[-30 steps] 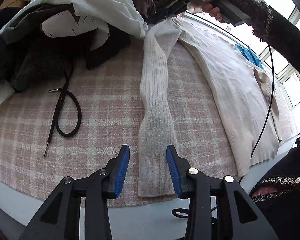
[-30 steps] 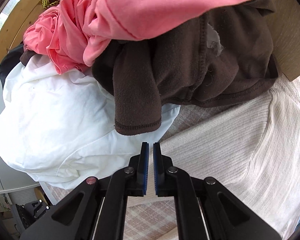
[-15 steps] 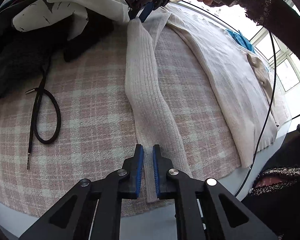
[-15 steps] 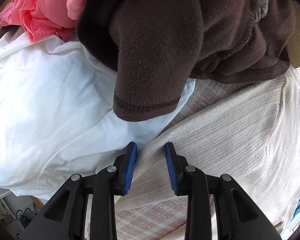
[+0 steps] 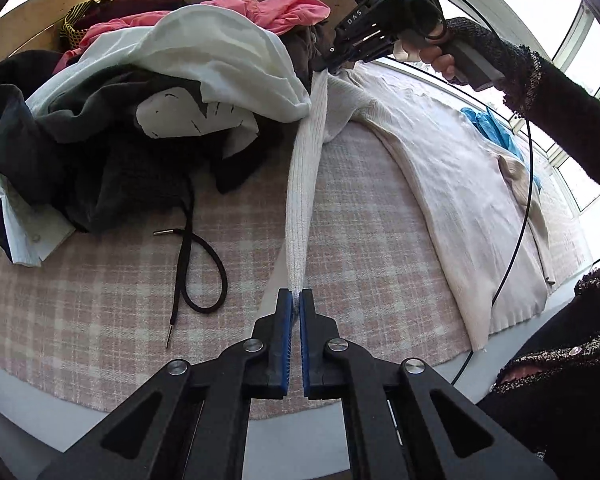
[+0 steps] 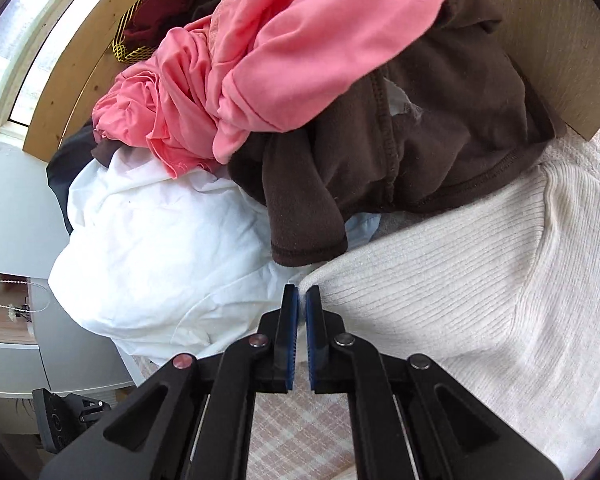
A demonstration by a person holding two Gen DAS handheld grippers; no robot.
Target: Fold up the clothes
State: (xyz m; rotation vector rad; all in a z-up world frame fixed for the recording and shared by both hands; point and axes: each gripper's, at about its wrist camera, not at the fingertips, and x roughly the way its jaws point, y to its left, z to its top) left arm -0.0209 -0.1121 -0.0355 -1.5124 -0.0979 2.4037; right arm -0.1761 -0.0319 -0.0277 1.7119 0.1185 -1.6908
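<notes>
A cream ribbed sweater [image 5: 440,168] lies spread on the pink plaid tablecloth [image 5: 100,300]. Its sleeve [image 5: 304,184] is lifted and stretched taut between my two grippers. My left gripper [image 5: 296,300] is shut on the cuff end. My right gripper [image 5: 332,68] is shut on the sleeve at the shoulder, seen far back in the left wrist view. In the right wrist view the right gripper [image 6: 301,294] pinches the edge of the sweater [image 6: 460,280].
A pile of clothes [image 5: 140,100] fills the back left: white [image 6: 160,248], pink [image 6: 280,60], brown fleece [image 6: 400,168] and dark garments. A black drawstring [image 5: 196,264] lies on the cloth. A blue item [image 5: 496,128] and a black cable [image 5: 516,232] are at the right.
Both grippers closed on the sleeve, the left on the cuff and the right at the shoulder, and lifted it off the table so it hangs taut between them.
</notes>
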